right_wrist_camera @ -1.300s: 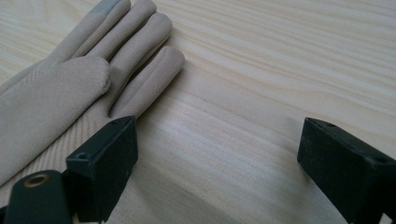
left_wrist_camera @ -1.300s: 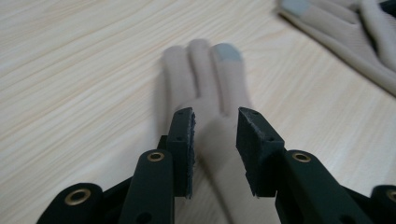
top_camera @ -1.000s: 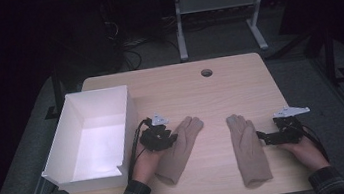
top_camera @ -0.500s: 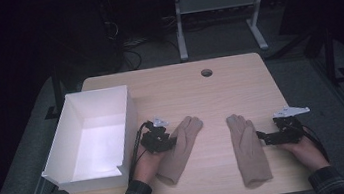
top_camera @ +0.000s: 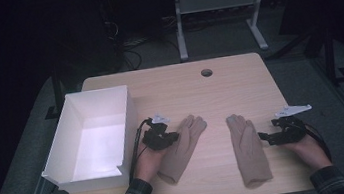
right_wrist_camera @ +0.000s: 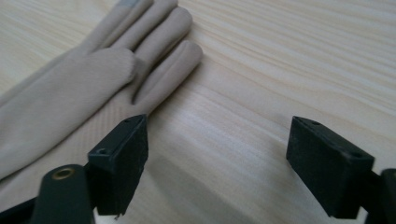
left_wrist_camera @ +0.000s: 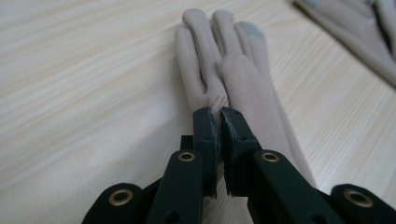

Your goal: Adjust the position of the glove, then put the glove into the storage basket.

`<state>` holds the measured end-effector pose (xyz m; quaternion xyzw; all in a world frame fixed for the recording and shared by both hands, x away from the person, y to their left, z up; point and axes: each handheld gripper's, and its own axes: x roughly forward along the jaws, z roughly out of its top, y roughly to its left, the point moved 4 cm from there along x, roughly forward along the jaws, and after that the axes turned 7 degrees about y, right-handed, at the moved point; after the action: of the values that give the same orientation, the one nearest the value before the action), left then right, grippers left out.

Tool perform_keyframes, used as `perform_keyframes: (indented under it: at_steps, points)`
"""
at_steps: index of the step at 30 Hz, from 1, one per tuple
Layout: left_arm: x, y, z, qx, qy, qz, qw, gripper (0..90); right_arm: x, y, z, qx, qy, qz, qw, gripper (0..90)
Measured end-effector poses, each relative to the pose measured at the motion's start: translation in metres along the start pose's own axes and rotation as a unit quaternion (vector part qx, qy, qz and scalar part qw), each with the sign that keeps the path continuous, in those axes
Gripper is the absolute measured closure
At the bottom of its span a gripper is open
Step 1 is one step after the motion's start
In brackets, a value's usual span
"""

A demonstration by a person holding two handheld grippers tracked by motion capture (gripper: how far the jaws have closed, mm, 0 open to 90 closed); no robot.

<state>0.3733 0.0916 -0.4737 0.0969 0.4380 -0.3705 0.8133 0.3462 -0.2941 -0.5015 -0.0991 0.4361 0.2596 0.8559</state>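
My left tongs have just been closing and now pinch the left glove at the base of its fingers; it lies on the worktop with its long axis slanting away from the white box just beside that hand. My right tongs, spread though just closing a little with nothing between them, sit just right of the right glove, which runs lengthwise toward me.

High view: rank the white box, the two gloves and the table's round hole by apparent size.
1. white box
2. left glove and right glove, which look about alike, so unranked
3. round hole
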Motion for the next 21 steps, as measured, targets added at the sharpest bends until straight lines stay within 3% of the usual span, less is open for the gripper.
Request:
perform_keyframes:
  at_steps: [3,11,14,21]
  points:
    - [-0.002,-0.002,0.005,-0.004,-0.01,-0.005,0.9999,84.9,-0.009,0.005,-0.003,0.002,-0.001,0.025,0.9997,43.3]
    - [-0.004,-0.006,0.009,-0.009,-0.016,-0.019,0.9996,84.8,-0.015,0.027,-0.009,-0.045,0.021,0.089,0.9948,80.5]
    - [-0.005,-0.006,0.01,-0.009,-0.016,-0.023,0.9996,84.8,-0.012,0.034,-0.007,-0.059,0.024,0.1,0.993,85.4]
    - [-0.009,-0.008,0.011,-0.015,-0.022,-0.027,0.9993,84.8,-0.004,0.054,0.002,-0.073,0.022,0.133,0.9882,85.6]
